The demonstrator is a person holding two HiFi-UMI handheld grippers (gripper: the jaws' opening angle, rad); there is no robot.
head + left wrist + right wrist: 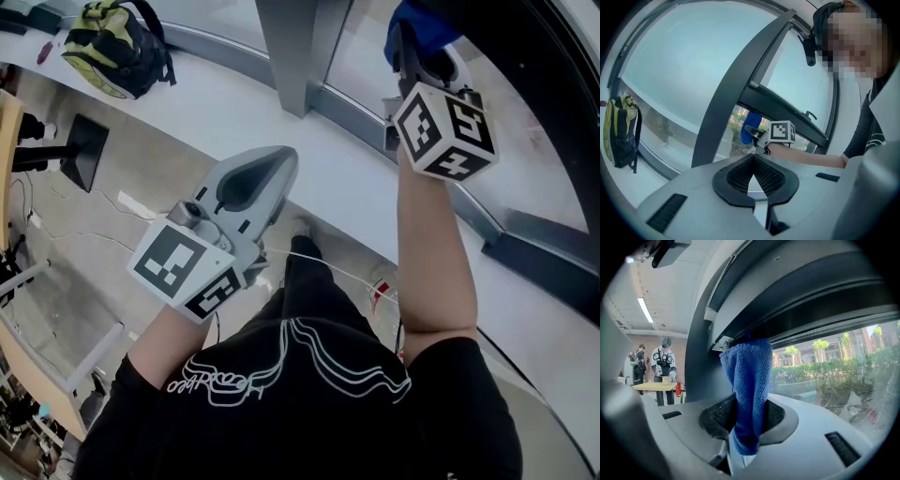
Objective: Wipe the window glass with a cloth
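The right gripper [427, 70] clamps its jaws on the cloth [747, 380], lengthwise toward the glass [825, 371]; the left gripper [753, 161], closed and empty, sits farther back.

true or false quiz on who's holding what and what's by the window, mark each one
1. The right gripper is shut on a blue cloth. True.
2. The left gripper grips a second cloth. False: its jaws meet on nothing.
3. A yellow and black backpack lies on the white ledge by the window. True.
4. The left gripper is pressed to the glass. False: it is held back from the window, while the right gripper is up by the window frame.
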